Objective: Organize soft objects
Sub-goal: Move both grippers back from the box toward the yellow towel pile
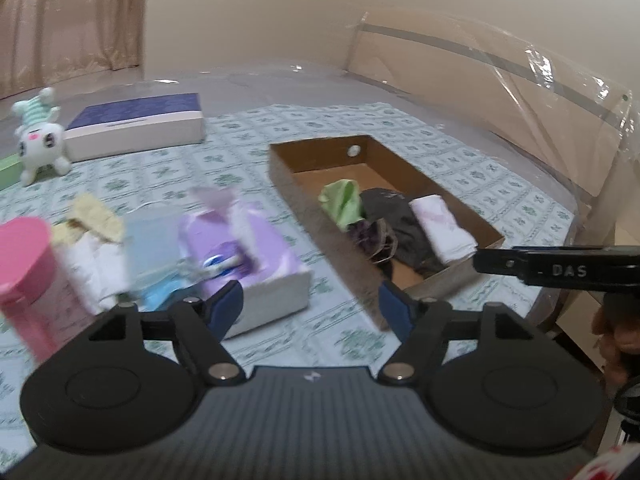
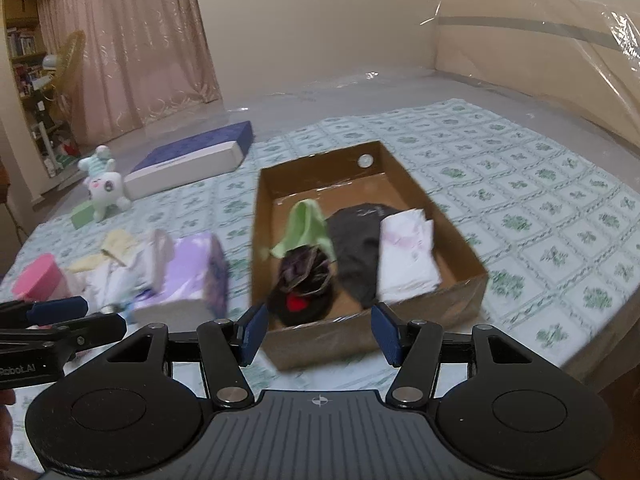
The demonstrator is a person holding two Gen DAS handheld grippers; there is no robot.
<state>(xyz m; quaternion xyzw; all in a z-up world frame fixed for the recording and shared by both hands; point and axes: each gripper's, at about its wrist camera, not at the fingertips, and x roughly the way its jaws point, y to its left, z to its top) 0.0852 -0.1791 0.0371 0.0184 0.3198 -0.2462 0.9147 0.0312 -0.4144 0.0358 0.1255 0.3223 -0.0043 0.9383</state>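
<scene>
An open cardboard box (image 2: 460,236) (image 1: 288,168) sits on the patterned bed sheet. In it lie a green cloth (image 2: 306,226) (image 1: 344,202), a dark purple and black bundle (image 2: 304,280) (image 1: 370,236), a dark grey garment (image 2: 356,248) (image 1: 396,220) and a folded white cloth (image 2: 406,254) (image 1: 442,224). My right gripper (image 2: 318,332) is open and empty just before the box's near wall. My left gripper (image 1: 310,306) is open and empty above the sheet, between the box and a purple tissue box (image 1: 248,248) (image 2: 188,276). Loose pale cloths (image 1: 94,240) (image 2: 116,264) lie left of the tissue box.
A pink cylinder (image 1: 28,276) (image 2: 38,276) stands at the left by the cloths. Farther back are a white plush toy (image 1: 38,140) (image 2: 104,186), a small green box (image 2: 84,214) and a flat blue and white box (image 1: 138,126) (image 2: 188,160). A plastic-wrapped headboard (image 1: 500,92) rises on the right.
</scene>
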